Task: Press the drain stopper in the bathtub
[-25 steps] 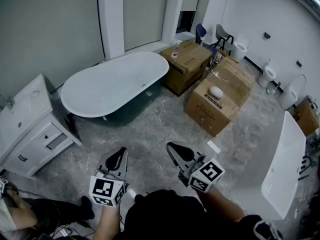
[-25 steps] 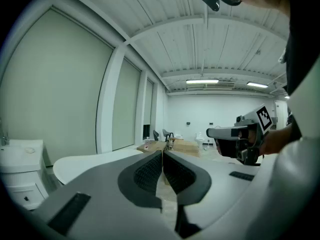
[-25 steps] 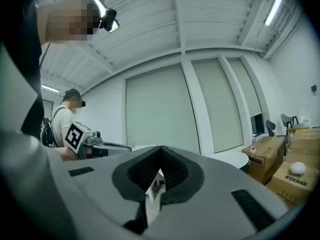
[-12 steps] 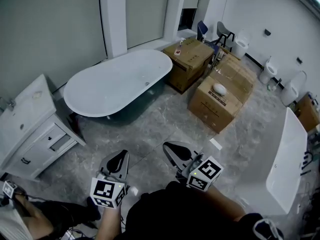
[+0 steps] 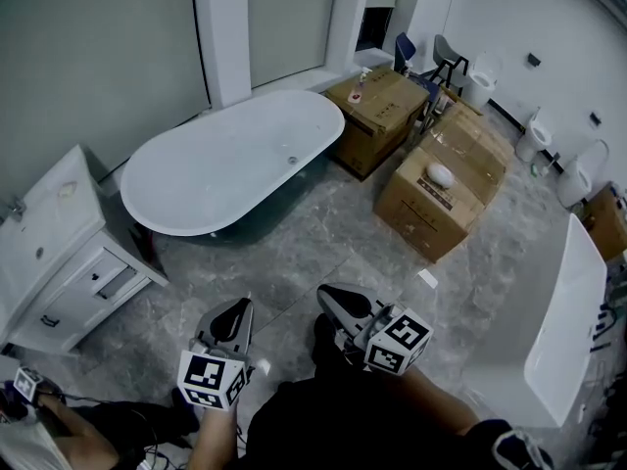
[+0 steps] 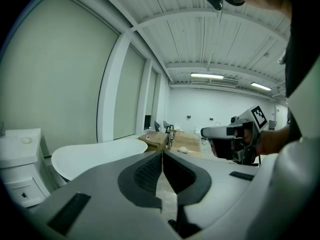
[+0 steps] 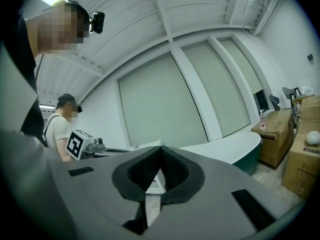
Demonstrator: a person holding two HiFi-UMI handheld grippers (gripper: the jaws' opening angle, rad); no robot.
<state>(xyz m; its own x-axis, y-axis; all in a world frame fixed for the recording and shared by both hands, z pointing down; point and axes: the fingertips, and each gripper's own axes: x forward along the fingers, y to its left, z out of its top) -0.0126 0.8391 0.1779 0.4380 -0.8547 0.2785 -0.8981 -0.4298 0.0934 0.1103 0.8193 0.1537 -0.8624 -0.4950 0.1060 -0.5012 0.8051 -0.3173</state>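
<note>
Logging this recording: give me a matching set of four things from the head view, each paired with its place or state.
Things:
1. bathtub
2. cardboard boxes
3. vanity cabinet
4. left gripper

Place or state:
A. far left, white, with drawers
B. centre, ahead of both grippers
C. brown, right of the tub
D. bottom of the picture, jaws together, holding nothing

Pairs: 1-B, 2-C, 3-A, 4-D

The person is wearing a black top (image 5: 343, 421), and the left gripper (image 5: 238, 308) and right gripper (image 5: 326, 290) are each showing pale grey jaws, dark ribbed pads (image 6: 149, 173) and a white cube (image 5: 209, 377) with black square markers.
</note>
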